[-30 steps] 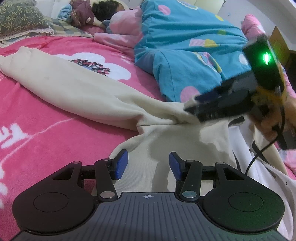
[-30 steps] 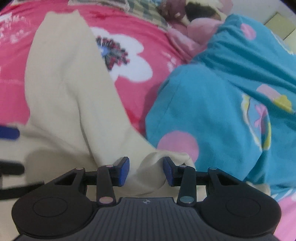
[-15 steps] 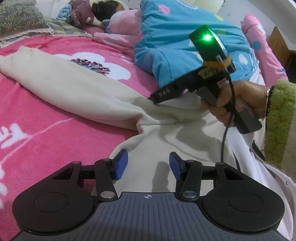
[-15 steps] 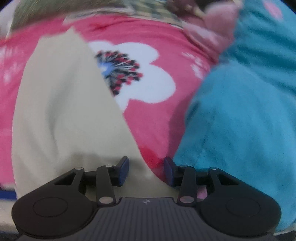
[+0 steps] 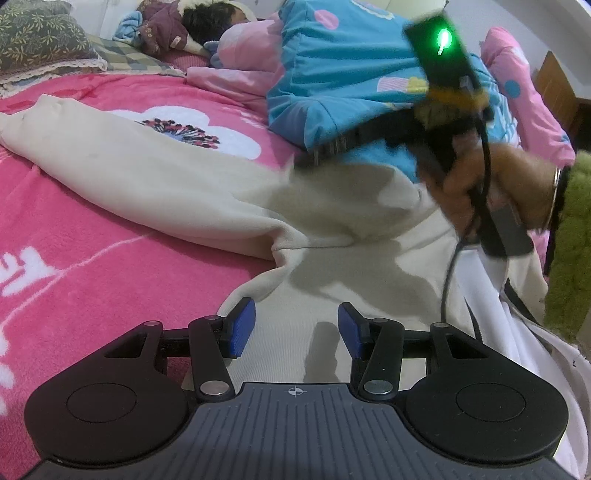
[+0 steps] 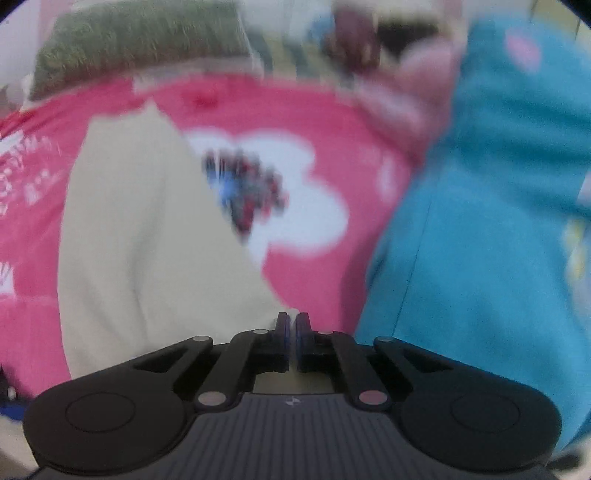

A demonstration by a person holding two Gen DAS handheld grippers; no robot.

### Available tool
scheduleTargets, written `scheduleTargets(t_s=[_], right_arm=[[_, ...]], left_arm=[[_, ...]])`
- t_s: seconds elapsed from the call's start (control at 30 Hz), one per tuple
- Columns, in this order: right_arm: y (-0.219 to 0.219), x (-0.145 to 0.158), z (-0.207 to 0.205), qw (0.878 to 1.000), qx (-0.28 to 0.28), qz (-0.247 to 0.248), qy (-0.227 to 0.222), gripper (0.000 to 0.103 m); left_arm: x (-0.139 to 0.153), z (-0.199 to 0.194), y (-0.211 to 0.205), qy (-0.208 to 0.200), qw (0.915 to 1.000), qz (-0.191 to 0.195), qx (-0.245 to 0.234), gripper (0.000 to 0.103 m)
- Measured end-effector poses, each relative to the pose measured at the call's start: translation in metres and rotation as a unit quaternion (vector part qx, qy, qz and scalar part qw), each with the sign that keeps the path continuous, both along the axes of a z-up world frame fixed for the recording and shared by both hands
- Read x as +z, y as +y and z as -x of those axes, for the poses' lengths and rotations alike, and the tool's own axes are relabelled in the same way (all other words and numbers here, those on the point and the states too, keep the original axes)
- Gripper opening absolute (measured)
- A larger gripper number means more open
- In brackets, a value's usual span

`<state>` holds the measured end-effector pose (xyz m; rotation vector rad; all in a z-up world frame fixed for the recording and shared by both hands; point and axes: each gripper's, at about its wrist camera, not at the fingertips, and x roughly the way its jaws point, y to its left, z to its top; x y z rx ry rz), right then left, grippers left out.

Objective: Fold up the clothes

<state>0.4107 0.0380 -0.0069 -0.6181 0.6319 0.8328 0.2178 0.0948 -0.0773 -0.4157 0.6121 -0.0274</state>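
The cream garment (image 5: 177,184) lies spread on the pink blanket (image 5: 74,266) of the bed. One long tubular section, a sleeve or a leg, runs toward the far left edge of the bed. Its body bunches at the near right edge, just beside the blue quilt (image 5: 351,66).

**Right gripper (image 6: 291,328).** The jaws are closed, pad against pad. A small tip of cream cloth shows just above the pads in the right wrist view. This suggests a pinch on a thin fold at the garment's edge beside the quilt. The view is blurred, so the hold is a judgement. In the left wrist view the same tool (image 5: 373,136), held in a hand (image 5: 491,184), points at the upper edge of the garment. The likely purpose is to lift that edge clear of the quilt for a fold.

**Left gripper (image 5: 291,328).** The jaws stand about half open over the garment's near edge. Nothing is between the blue pads (image 5: 240,326). The placement suits anchoring or taking the near edge next.

**Materials.**
- Garment: soft, thick knit with a matte surface. It forms rounded creases, not sharp ones. Expect it to drape and sag when lifted.
- Blanket: fleecy pile with a white flower print (image 5: 192,129).
- Quilt: smooth, puffy fabric with pastel patches.

A person (image 5: 210,22) lies at the far edge of the bed. A green fuzzy sleeve (image 5: 572,240) covers the right wrist.
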Motion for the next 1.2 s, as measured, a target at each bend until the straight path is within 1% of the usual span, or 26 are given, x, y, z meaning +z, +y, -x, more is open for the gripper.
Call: scheduleTargets(t_s=[0.03, 0.1, 0.13, 0.2, 0.33, 0.43, 0.47, 0.57, 0.6, 0.67, 0.7, 0.73, 0.8, 0.9, 0.97, 1.0, 1.03, 1.1, 1.13, 1.2], right_arm=[[0.003, 0.008, 0.001, 1.000, -0.001, -0.013, -0.025, 0.003], [0.012, 0.013, 0.000, 0.998, -0.002, -0.022, -0.067, 0.002], [0.016, 0.013, -0.001, 0.996, -0.002, -0.023, -0.084, 0.002], [0.024, 0.004, -0.005, 0.994, -0.003, -0.022, -0.105, 0.002], [0.035, -0.031, -0.024, 0.993, -0.020, -0.019, -0.111, 0.000], [0.038, -0.063, -0.045, 0.992, -0.068, 0.018, -0.100, 0.000], [0.035, -0.062, -0.046, 0.993, -0.073, 0.015, -0.095, 0.000], [0.017, -0.040, -0.038, 0.993, -0.081, -0.027, -0.081, 0.001], [0.005, -0.027, -0.033, 0.992, -0.088, -0.043, -0.080, 0.002], [-0.032, 0.011, -0.014, 0.986, -0.121, -0.071, -0.085, 0.003], [-0.052, 0.030, -0.004, 0.983, -0.140, -0.085, -0.088, 0.010], [-0.075, 0.049, 0.009, 0.978, -0.159, -0.099, -0.093, 0.020], [-0.125, 0.088, 0.044, 0.965, -0.201, -0.136, -0.103, 0.029], [-0.205, 0.146, 0.134, 0.937, -0.258, -0.215, -0.094, 0.031], [-0.241, 0.172, 0.201, 0.920, -0.279, -0.255, -0.101, 0.039], [-0.257, 0.182, 0.236, 0.911, -0.289, -0.275, -0.101, 0.047], [-0.270, 0.189, 0.268, 0.904, -0.297, -0.292, -0.095, 0.051], [-0.291, 0.190, 0.325, 0.894, -0.312, -0.312, -0.069, 0.053], [-0.300, 0.186, 0.350, 0.890, -0.318, -0.324, -0.050, 0.058], [-0.315, 0.160, 0.389, 0.875, -0.331, -0.354, 0.005, 0.064]], left_arm=[[0.000, 0.000, 0.000, 0.000, 1.0000, -0.001, 0.000, 0.050], [0.000, 0.000, 0.000, 0.000, 1.0000, -0.002, 0.001, 0.050], [0.000, 0.000, 0.000, 0.000, 1.0000, -0.002, 0.002, 0.050], [0.000, 0.001, -0.001, -0.001, 1.0000, -0.003, 0.003, 0.050], [0.000, 0.001, -0.001, -0.001, 1.0000, -0.006, 0.005, 0.050], [-0.001, 0.001, 0.001, -0.001, 1.0000, 0.001, 0.005, 0.050], [-0.001, 0.001, 0.002, -0.001, 1.0000, 0.004, 0.004, 0.050], [0.001, 0.001, 0.008, -0.003, 0.9997, 0.023, 0.005, 0.050], [0.002, 0.002, 0.011, -0.005, 0.9994, 0.033, 0.008, 0.050], [0.008, 0.006, 0.017, -0.014, 0.9988, 0.045, 0.015, 0.051], [0.013, 0.008, 0.019, -0.022, 0.9984, 0.049, 0.018, 0.052], [0.017, 0.011, 0.021, -0.032, 0.9979, 0.051, 0.021, 0.053], [0.028, 0.017, 0.023, -0.046, 0.9972, 0.058, 0.014, 0.054], [0.040, 0.025, 0.022, -0.053, 0.9964, 0.065, -0.009, 0.055], [0.046, 0.033, 0.019, -0.047, 0.9961, 0.065, -0.037, 0.055], [0.049, 0.036, 0.017, -0.043, 0.9957, 0.064, -0.050, 0.055], [0.051, 0.043, 0.015, -0.038, 0.9954, 0.062, -0.062, 0.055], [0.055, 0.064, 0.013, -0.027, 0.9948, 0.057, -0.080, 0.055], [0.055, 0.079, 0.013, -0.021, 0.9946, 0.057, -0.084, 0.056], [0.048, 0.112, 0.017, -0.001, 0.9951, 0.058, -0.081, 0.056]])
